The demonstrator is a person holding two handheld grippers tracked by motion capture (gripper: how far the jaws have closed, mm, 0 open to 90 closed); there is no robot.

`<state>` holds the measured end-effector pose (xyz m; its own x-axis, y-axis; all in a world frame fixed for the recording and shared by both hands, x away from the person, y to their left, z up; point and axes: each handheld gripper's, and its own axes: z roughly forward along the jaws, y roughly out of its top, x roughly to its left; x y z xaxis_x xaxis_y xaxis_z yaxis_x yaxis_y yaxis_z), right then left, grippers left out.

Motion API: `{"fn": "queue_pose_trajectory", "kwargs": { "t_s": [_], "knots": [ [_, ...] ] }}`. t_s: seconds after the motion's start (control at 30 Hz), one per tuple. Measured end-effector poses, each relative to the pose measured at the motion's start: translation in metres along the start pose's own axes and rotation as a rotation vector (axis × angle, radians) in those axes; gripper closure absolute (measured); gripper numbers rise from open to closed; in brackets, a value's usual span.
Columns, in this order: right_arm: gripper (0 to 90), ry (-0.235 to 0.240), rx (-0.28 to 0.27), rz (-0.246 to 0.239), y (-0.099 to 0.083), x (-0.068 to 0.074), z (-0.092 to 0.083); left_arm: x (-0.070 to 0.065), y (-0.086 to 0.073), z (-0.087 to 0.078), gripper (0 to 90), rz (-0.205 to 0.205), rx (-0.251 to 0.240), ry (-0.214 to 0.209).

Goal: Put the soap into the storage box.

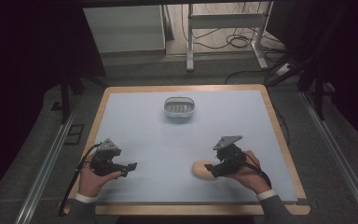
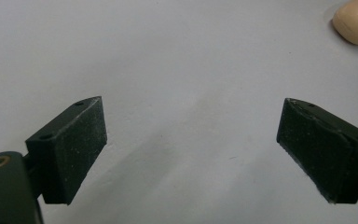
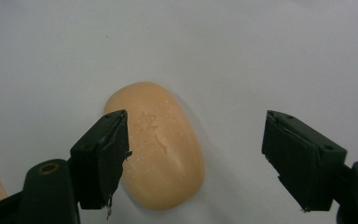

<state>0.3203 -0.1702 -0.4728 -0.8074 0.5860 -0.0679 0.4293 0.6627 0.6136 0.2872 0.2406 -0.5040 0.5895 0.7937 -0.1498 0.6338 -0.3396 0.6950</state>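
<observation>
1. The left hand holds the left gripper at the near left, pointing right, its jaws spread wide.
2. The right hand holds the right gripper at the near right, pointing left and tilted downward, jaws apart.
</observation>
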Motion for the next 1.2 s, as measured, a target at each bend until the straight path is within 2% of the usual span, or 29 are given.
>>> {"fn": "queue_pose_trajectory", "kwargs": {
  "t_s": [0.17,0.67,0.87,1.03,1.2],
  "knots": [
    [23.0,0.012,0.020,-0.017,0.001,0.004,0.005,-0.001,0.000,0.001,8.4,0.001,0.002,0.000],
    [22.9,0.044,0.130,-0.101,0.007,0.017,0.031,-0.001,0.000,0.003,8.4,0.006,0.010,-0.002],
    [22.8,0.077,0.172,-0.108,0.005,0.018,0.040,-0.001,0.000,0.001,8.3,0.005,0.007,0.000],
    [22.9,0.077,0.202,-0.124,0.003,0.019,0.046,-0.001,0.000,0.002,8.2,0.001,0.016,-0.007],
    [27.0,0.090,0.193,-0.139,0.001,0.017,0.047,-0.002,0.000,0.002,8.0,0.007,0.018,-0.006]
  ]
}}
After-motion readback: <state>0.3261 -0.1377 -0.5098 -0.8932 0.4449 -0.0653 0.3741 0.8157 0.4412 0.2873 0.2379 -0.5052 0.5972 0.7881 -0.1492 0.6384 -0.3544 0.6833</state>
